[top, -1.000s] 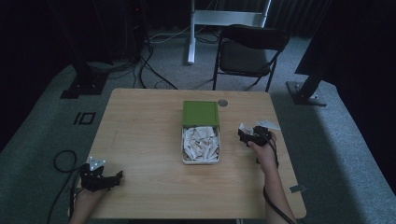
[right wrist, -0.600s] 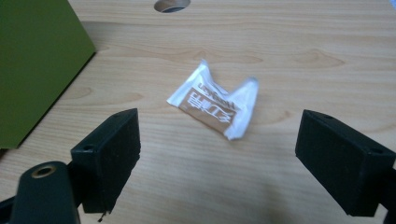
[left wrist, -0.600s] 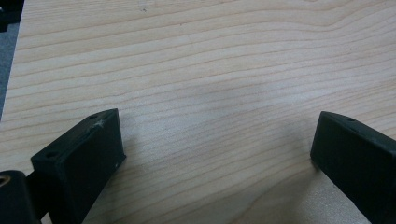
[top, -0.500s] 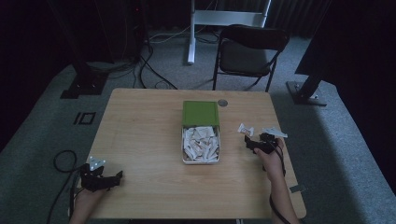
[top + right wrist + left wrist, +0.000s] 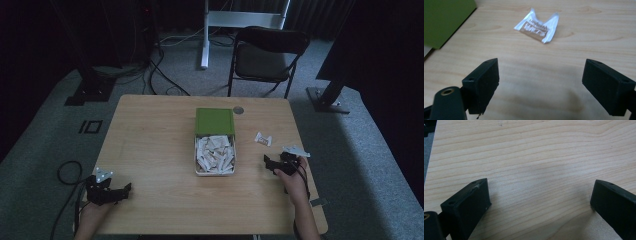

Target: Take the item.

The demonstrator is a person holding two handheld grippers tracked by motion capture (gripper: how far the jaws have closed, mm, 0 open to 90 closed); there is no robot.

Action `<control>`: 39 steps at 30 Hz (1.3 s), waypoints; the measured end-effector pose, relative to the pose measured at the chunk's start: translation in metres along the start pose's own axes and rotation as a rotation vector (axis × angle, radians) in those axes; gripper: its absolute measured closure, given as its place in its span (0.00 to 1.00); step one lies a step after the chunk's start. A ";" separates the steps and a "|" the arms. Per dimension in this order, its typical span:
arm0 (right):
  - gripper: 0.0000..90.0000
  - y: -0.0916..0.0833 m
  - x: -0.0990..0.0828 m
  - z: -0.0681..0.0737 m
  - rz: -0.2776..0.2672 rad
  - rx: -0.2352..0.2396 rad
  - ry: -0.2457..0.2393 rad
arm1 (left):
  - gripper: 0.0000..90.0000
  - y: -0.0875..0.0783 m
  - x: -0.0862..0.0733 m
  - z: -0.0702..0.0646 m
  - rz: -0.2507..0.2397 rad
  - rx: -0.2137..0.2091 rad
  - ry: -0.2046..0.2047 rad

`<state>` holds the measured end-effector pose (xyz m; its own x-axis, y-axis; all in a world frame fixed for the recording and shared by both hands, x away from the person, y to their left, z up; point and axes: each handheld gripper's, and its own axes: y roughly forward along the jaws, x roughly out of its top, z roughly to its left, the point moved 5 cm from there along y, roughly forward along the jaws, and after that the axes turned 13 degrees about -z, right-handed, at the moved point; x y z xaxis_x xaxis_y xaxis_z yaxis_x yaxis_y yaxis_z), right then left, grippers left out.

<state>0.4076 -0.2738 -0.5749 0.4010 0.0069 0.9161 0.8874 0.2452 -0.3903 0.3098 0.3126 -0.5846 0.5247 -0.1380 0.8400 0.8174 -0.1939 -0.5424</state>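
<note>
An open tray point(image 5: 215, 172) in the middle of the table holds several white packets, and its green lid point(image 5: 214, 121) lies just behind it. To its right one small clear-and-white packet point(image 5: 263, 139) lies alone on the wood. My right gripper point(image 5: 269, 162) rests a short way nearer than that packet, jaws spread wide. In the right gripper view the packet point(image 5: 537, 26) lies ahead of the open gripper point(image 5: 541, 67), untouched, with the lid's corner point(image 5: 446, 20) at top left. My left gripper point(image 5: 125, 189) sits at the near left corner, open over bare wood point(image 5: 539, 192).
A small round disc point(image 5: 238, 109) sits near the table's far edge. A folding chair point(image 5: 267, 55) stands behind the table. Cables and stand bases lie on the grey carpet around it. The left gripper's cable point(image 5: 65, 172) loops off the table's left side.
My right gripper has drawn back toward the near edge. The single packet it was over now lies uncovered on the table. The left gripper has not moved.
</note>
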 end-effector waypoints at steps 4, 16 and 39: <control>0.15 -0.008 -0.005 0.001 0.013 -0.021 0.000 | 0.04 0.000 0.000 0.000 0.000 0.000 0.000; 0.15 -0.032 -0.018 -0.003 0.004 -0.066 0.030 | 0.04 0.000 0.000 0.000 0.002 0.000 0.002; 0.15 -0.071 -0.042 -0.004 0.086 -0.090 -0.013 | 0.04 0.000 0.000 0.000 0.000 0.000 0.002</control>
<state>0.3284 -0.2959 -0.5860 0.4738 0.0368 0.8799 0.8672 0.1548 -0.4734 0.3098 0.3128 -0.5847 0.5243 -0.1404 0.8399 0.8172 -0.1941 -0.5426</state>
